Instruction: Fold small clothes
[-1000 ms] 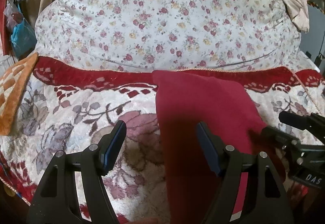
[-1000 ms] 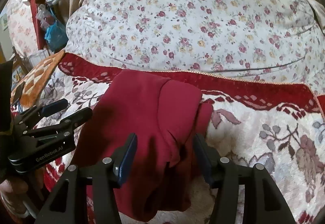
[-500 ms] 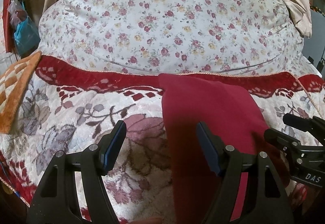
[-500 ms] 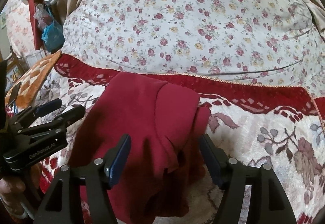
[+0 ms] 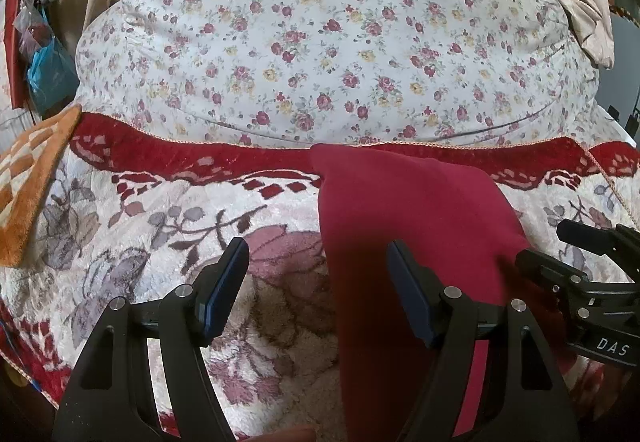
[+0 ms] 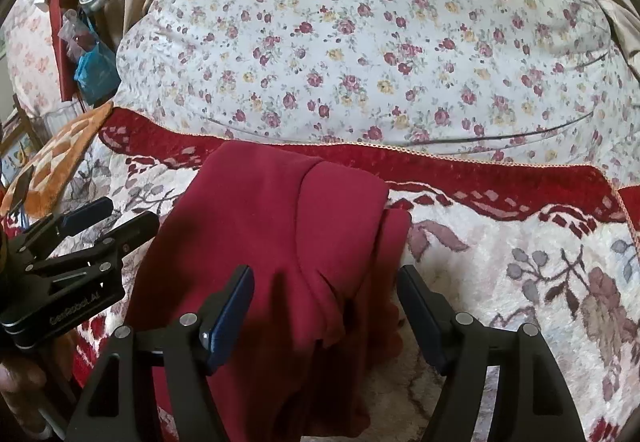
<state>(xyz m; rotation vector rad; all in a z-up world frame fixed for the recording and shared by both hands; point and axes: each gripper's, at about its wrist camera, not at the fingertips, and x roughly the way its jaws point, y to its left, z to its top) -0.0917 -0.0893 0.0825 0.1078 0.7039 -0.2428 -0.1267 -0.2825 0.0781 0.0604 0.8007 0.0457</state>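
while the dark red folded cloth garment [image 6: 280,242] lies flat on the plush cream blanket with red border and flower pattern [image 5: 160,222], the right tongs [image 6: 324,306] hang just above its near, bunched edge, their jaws opening with the fabric below and between them but not pinched. the left tongs [image 5: 316,282] stand spread and empty, the garment's left edge running under the gap by the right-hand finger. beyond the garment's far edge rises a white quilt printed with small roses [image 5: 340,41]. an orange checked mat [image 5: 28,193] lies at the far left.
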